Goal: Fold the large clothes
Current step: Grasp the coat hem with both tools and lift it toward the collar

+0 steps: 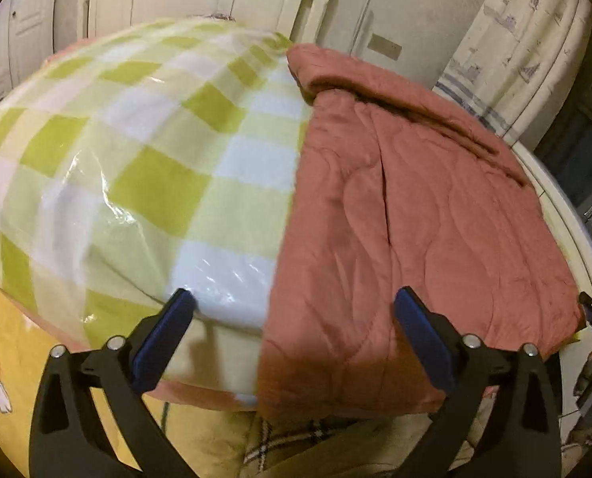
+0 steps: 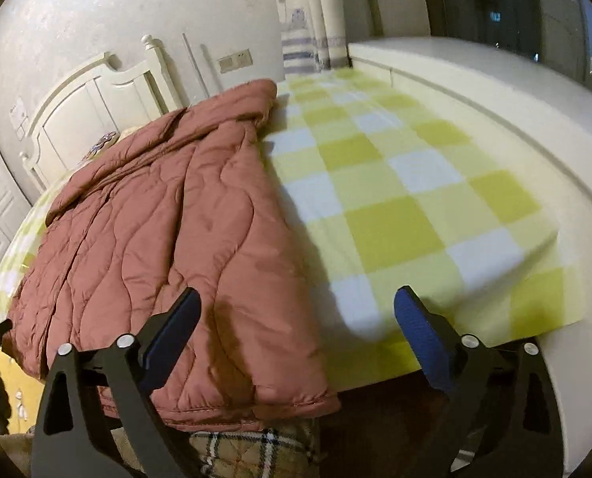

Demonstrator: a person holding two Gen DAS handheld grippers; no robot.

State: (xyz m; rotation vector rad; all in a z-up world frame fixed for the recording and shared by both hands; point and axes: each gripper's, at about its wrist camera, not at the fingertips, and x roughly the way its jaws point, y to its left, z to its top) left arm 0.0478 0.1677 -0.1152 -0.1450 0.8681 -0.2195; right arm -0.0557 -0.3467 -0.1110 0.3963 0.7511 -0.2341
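Observation:
A rust-pink quilted jacket (image 1: 415, 219) lies folded flat on a bed covered by a green-and-white checked sheet (image 1: 156, 159). In the left wrist view it fills the right half, and its left edge runs down the middle. My left gripper (image 1: 294, 294) is open above the near edge, one blue pad over the sheet and the other over the jacket, with nothing gripped. In the right wrist view the jacket (image 2: 156, 219) lies at the left and the checked sheet (image 2: 395, 199) at the right. My right gripper (image 2: 297, 292) also stands open over the jacket's near right corner, holding nothing.
A cream headboard (image 2: 88, 99) stands at the far end of the bed. A white ledge (image 2: 495, 91) runs along its right side under a window, with a curtain (image 1: 514, 40) behind. Plaid cloth (image 2: 256, 450) and yellow daisy-print fabric (image 1: 1, 338) lie below the near edge.

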